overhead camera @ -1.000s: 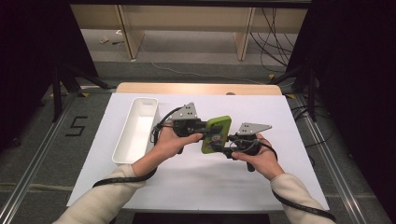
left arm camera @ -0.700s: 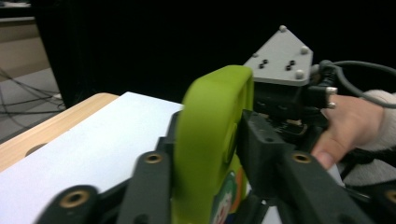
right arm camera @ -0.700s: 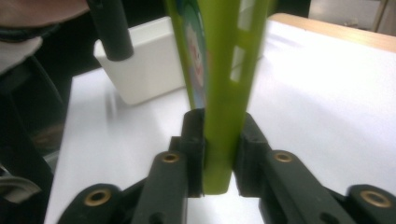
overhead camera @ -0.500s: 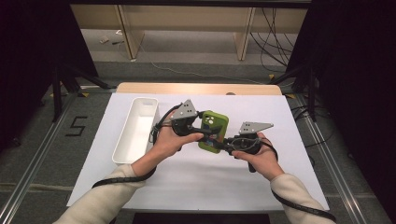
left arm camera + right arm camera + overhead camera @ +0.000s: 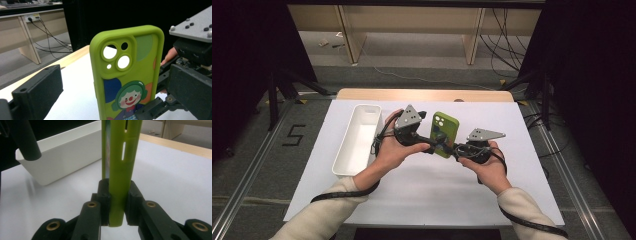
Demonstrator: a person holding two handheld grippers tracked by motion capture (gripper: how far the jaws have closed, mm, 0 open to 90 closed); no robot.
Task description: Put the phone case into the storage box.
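Note:
A lime-green phone case [image 5: 446,132] with a clown picture and camera cut-outs [image 5: 127,75] stands upright above the white table sheet [image 5: 422,195]. My right gripper [image 5: 116,200] is shut on its bottom edge, one pad pressing each face, and it reaches in from the right in the high view [image 5: 451,148]. My left gripper [image 5: 113,93] has just been opening. Its jaws now stand wide on either side of the case without touching it, and it comes in from the left in the high view [image 5: 433,142].
A long white bin [image 5: 357,140] with nothing in it lies to the left of the hands, close behind the case in the right gripper view [image 5: 62,150]. The table's wooden far edge [image 5: 422,94] runs behind. Cables trail from both grippers.
The left gripper's jaws have opened off the case. The case has turned from a broad, tilted pose to standing upright and narrow in the right gripper. Both hands stayed about where they were.

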